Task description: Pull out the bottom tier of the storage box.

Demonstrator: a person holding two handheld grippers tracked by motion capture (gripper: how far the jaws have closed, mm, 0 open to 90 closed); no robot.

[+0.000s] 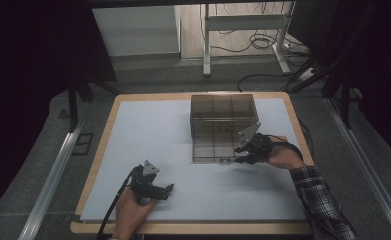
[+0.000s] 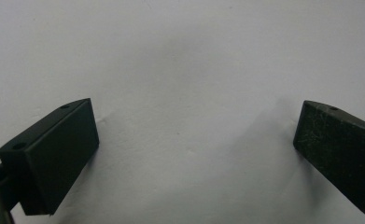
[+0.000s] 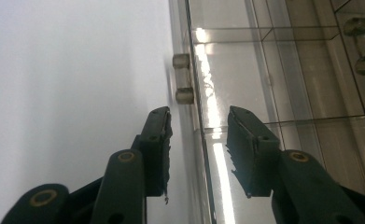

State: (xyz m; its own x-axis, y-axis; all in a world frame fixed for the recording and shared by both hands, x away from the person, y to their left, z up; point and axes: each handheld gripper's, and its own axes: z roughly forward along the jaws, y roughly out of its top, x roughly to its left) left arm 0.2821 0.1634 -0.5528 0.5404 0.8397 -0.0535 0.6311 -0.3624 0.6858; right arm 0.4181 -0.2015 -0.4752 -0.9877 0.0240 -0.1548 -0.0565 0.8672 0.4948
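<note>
1. While the left hand-held gripper (image 1: 167,189) sat low on the white surface (image 1: 148,140) near the front edge, its jaws were wide apart with nothing in them.
2. Smoky see-through box (image 1: 223,114) stood toward the back right, split into compartments, its lid (image 1: 214,151) flopped open flat in front.
3. Right hand-held gripper (image 3: 199,140) had its jaws partly spread either side of the lid's edge, pads not pressing, just by a small clear hinge knob (image 3: 182,78).

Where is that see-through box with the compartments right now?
In the high view the clear box sits on the white table, toward its far right, its opened front panel lying flat beside the right gripper.
</note>
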